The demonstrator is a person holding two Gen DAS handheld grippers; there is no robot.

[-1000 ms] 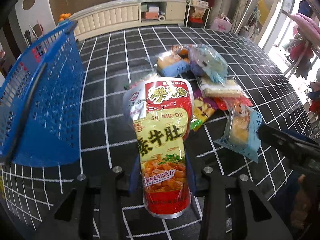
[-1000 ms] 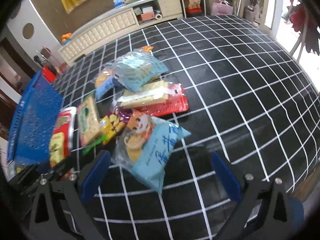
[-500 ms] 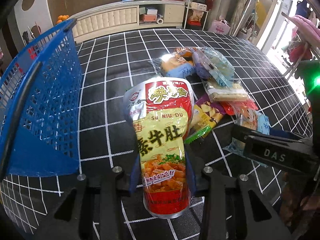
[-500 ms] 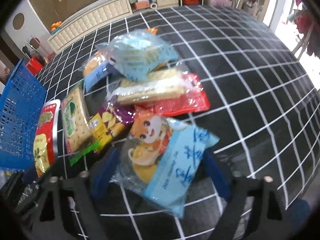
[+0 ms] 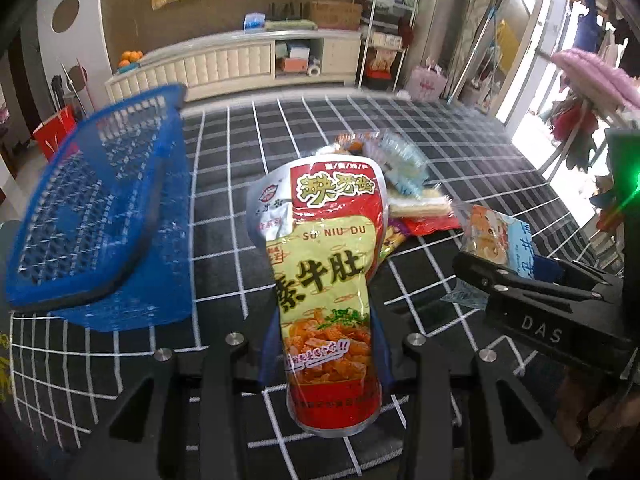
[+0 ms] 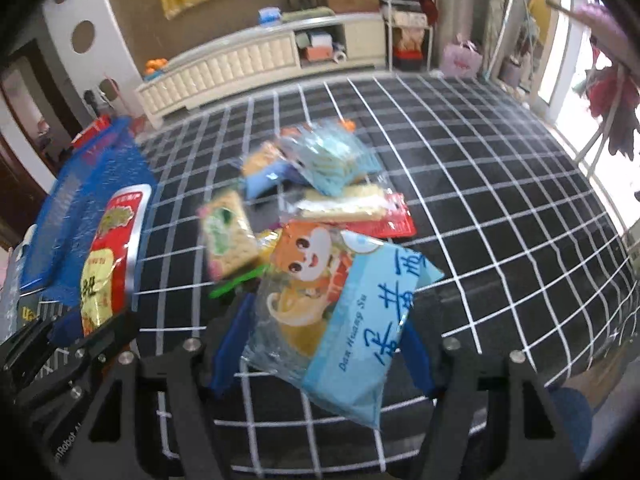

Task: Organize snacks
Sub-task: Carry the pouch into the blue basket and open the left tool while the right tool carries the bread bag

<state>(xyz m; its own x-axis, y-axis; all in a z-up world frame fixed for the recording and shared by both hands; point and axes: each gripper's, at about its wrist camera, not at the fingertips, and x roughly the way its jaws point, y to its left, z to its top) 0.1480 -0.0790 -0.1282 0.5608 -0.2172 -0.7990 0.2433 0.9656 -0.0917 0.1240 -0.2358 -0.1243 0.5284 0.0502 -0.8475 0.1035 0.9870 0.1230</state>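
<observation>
My left gripper [image 5: 325, 356] is shut on a red and yellow snack pouch [image 5: 326, 280] and holds it upright above the table, right of the blue basket [image 5: 100, 224]. My right gripper [image 6: 320, 344] is shut on a light blue snack bag with a cartoon face [image 6: 340, 312], lifted off the table. That bag also shows in the left wrist view [image 5: 500, 240], and the pouch in the right wrist view [image 6: 106, 268]. A pile of snack packs [image 6: 320, 192] lies on the black grid tablecloth [image 6: 500, 200] beyond both grippers.
The blue basket [image 6: 80, 200] stands at the table's left side. A cream cabinet [image 5: 240, 64] and shelves line the far wall. The table's right half is bare grid cloth [image 5: 480, 168].
My right gripper closed on the light blue bag and lifted it. My left gripper rose with the pouch, and the basket now sits lower in view.
</observation>
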